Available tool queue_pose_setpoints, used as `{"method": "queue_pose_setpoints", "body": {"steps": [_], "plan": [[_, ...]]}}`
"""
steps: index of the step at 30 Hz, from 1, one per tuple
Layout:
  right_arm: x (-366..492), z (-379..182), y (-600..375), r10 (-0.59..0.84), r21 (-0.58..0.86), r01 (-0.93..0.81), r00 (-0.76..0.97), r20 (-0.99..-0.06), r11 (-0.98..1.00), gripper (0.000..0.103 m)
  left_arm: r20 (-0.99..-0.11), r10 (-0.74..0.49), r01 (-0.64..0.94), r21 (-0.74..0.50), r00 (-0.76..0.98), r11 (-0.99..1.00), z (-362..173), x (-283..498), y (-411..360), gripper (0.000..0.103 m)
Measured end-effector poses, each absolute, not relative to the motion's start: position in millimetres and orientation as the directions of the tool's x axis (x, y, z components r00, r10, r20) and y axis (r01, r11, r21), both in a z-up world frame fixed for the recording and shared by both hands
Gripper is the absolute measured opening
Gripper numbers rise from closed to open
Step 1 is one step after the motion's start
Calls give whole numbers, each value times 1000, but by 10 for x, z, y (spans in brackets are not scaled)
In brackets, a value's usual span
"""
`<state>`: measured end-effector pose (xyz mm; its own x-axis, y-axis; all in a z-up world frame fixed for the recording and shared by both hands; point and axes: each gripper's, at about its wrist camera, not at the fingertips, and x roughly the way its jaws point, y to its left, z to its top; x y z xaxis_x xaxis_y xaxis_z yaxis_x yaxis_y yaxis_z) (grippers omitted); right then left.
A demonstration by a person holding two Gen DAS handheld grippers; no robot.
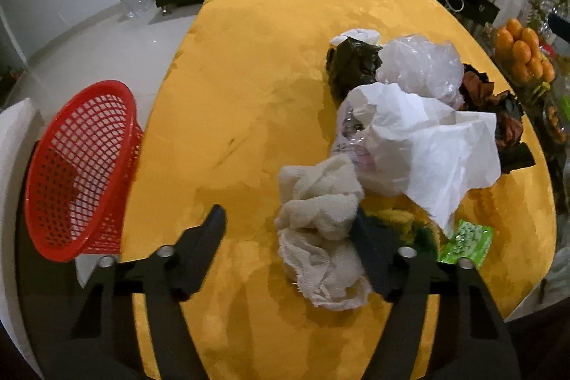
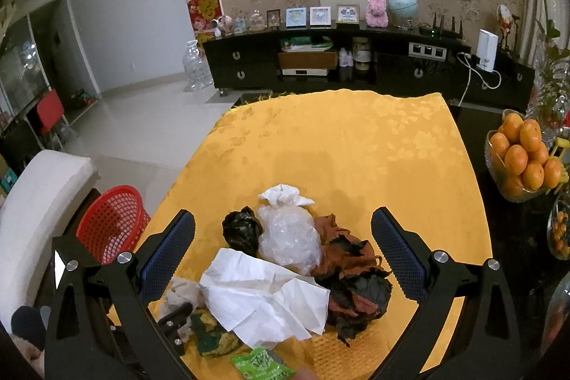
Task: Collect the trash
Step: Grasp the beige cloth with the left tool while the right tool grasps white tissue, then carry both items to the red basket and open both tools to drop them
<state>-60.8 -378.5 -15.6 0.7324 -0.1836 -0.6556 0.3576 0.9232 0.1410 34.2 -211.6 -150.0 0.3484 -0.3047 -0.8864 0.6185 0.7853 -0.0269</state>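
- One red mesh basket (image 1: 76, 166) stood to the left of the left gripper (image 1: 295, 248), off the counter (image 1: 249, 77) edge; nothing showed inside it.
- The left gripper's jaws stood half spread around one crumpled beige cloth (image 1: 320, 227), the right finger against it, the left one clear.
- Ahead lay one white paper sheet (image 1: 438, 148), one clear bag (image 1: 420, 66), and one black bag (image 1: 352, 63).
- The right gripper (image 2: 283, 250) was spread wide over the pile, pinching nothing.
- One glass bowl (image 2: 498, 180) to its right held oranges.
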Motion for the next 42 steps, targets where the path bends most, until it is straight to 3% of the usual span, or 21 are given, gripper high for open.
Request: {"method": "queue_pose_setpoints", "body": {"steps": [2,4,7,13,19,24,30,37,42], "plan": [[-612,-169,-3789,-181,142,356,732,-657,923,96,-885,-323,631,-44,336,774,-1489,312,-2131,50],[-606,-192,-3770,-178,139,353,728,-662,925,96,-883,-346,650,-63,317,758,-1479,269,-2146,35],[-600,-215,-3747,-168,134,340,724,-669,931,96,-879,-362,662,-74,310,746,-1453,242,-2157,26],[-589,-312,-3786,-133,156,326,710,-691,932,96,-854,-406,630,-124,325,766,-1296,286,-2013,23],[-577,-477,-3762,-83,162,285,686,-723,945,96,-797,-416,591,-93,438,801,-996,323,-1778,23],[-525,-733,-3685,-10,184,239,635,-772,954,91,-779,-408,538,-109,476,836,-880,423,-1583,23],[-422,-1090,-3622,-15,124,221,538,-843,967,74,-768,-406,530,-103,496,842,-826,435,-1472,23],[-400,-1288,-3637,7,121,184,522,-853,975,31,-756,-397,518,-90,520,851,-814,418,-1427,23],[-415,-1218,-3644,21,136,169,549,-835,976,13,-751,-383,507,-75,538,858,-804,423,-1416,23]]}}
